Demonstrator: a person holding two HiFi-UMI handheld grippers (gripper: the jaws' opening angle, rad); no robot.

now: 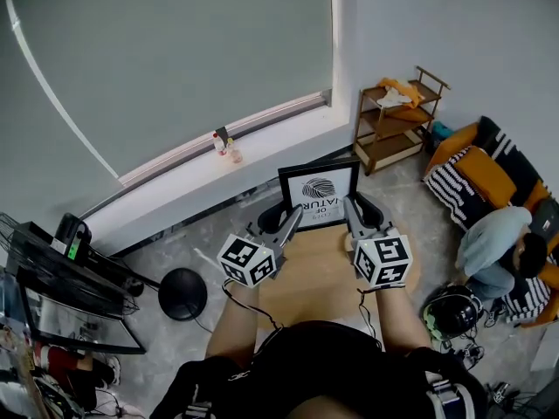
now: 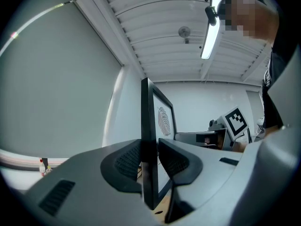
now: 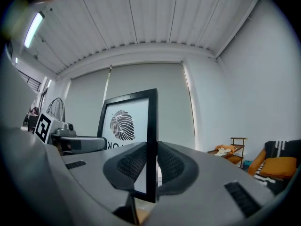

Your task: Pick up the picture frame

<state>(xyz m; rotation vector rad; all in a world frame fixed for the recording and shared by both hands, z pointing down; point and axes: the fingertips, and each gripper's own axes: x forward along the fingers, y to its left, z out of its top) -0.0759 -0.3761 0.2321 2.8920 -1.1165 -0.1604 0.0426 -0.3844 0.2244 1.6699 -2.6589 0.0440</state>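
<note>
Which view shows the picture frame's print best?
Head view: the picture frame faces the camera, so the leaf print and some lettering read clearly. Right gripper view shows the print at a slant. Left gripper view sees it almost edge-on, a sliver.

**Both side edges taken; open room above and on the near side**

The side edges of the picture frame are occupied: the left gripper and the right gripper are each clamped on one. Free room is left above the frame and over the bare wooden table on the person's side. Beyond the table a strip of floor is seen, then passage is closed by the window sill, on which small bottles stand. A wooden shelf and a seated person are placed to the right, well apart from the table.
</note>
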